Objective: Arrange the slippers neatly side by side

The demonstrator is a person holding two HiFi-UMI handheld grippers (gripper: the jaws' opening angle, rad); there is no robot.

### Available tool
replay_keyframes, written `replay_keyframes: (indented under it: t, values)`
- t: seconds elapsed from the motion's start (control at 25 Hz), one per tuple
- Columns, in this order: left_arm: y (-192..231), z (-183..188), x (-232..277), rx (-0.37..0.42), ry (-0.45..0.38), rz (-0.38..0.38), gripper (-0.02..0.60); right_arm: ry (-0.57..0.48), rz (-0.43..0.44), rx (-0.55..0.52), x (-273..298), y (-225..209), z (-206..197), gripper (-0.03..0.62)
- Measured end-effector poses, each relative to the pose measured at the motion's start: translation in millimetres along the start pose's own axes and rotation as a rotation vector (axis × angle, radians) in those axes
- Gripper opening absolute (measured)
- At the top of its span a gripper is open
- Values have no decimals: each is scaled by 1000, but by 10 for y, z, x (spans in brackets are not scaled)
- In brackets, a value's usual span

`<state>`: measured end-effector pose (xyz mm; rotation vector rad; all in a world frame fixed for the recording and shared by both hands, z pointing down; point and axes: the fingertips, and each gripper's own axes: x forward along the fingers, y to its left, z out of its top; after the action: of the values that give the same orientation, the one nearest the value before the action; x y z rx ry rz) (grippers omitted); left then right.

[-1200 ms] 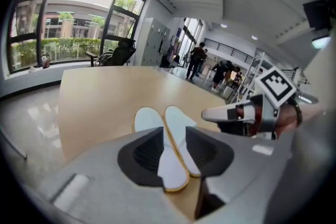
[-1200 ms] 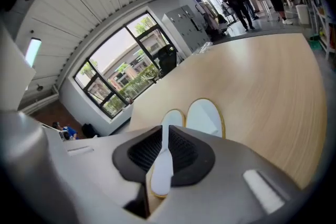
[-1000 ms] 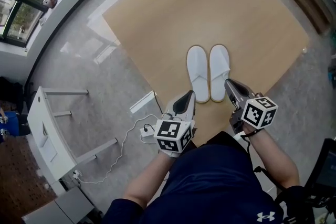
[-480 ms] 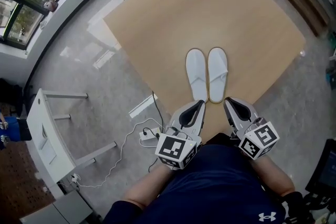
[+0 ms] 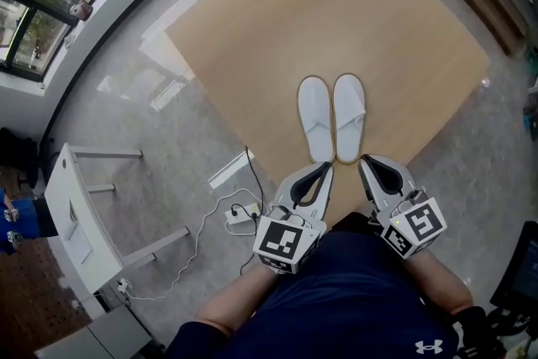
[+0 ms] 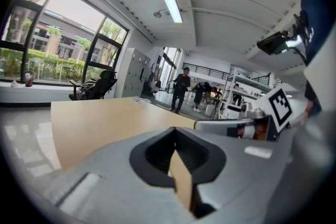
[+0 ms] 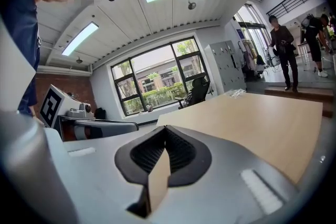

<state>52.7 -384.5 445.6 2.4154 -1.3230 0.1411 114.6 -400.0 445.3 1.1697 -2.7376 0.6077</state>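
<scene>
Slippers of white fabric (image 5: 317, 118) sat in neither claw: left gripper (image 5: 325, 169) and right gripper (image 5: 366, 161) were both closed tight on nothing. Only the head view showed the pair, side by side on the pale wooden floor panel (image 5: 336, 21), just beyond the tips. Both gripper views looked level across that panel. Whether tips touched heels was unclear.
</scene>
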Motion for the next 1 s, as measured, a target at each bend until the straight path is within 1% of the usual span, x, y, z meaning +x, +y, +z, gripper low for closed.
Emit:
replay_keyframes:
  t: [0.2,1.0]
  values:
    - [-2,-33,7,-3,13,-6,3,4,-3,10,22,-14,-12,12]
    - [6,-88,-5,-14,27,-5,3,-5,-9,-19,8,23,3,12]
